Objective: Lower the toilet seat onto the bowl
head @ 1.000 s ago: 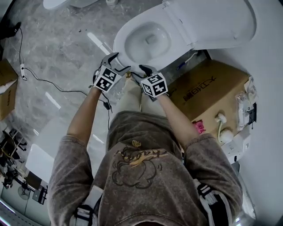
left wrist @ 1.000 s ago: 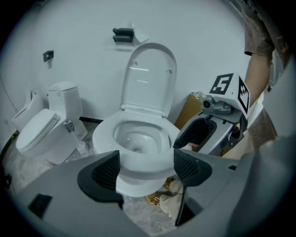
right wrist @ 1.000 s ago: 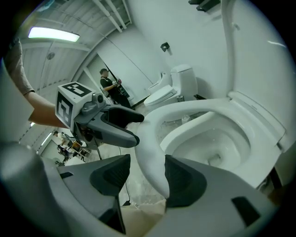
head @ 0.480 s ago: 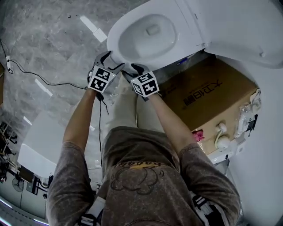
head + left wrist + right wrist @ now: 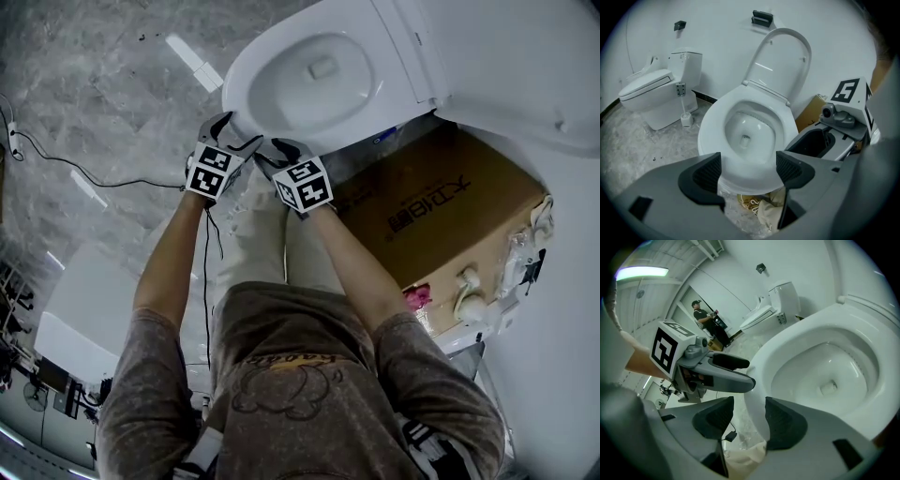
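The white toilet bowl [image 5: 319, 70] stands open, and its seat [image 5: 780, 61] is tipped up against the wall with the lid [image 5: 497, 56] behind it. Both grippers are at the bowl's front rim. My left gripper [image 5: 232, 129] is open, and past its jaws [image 5: 747, 171] I see the rim [image 5: 747, 180] and the bowl [image 5: 747, 136]. My right gripper [image 5: 272, 150] sits just right of it. Its jaws [image 5: 750, 418] are closing with the rim's front edge [image 5: 757, 399] between them, and the pads do not press on it. The left gripper's marker cube [image 5: 665, 350] shows beside it.
A cardboard box [image 5: 431, 202] lies on the floor right of the bowl. A second toilet [image 5: 656, 93] with a brush [image 5: 685, 117] stands to the left by the wall. A black cable [image 5: 84, 173] runs across the marble floor. A person [image 5: 705, 317] stands far back.
Both grippers have moved forward from just short of the bowl to its front rim, and the head view has shifted with them. The right jaws have narrowed a little.
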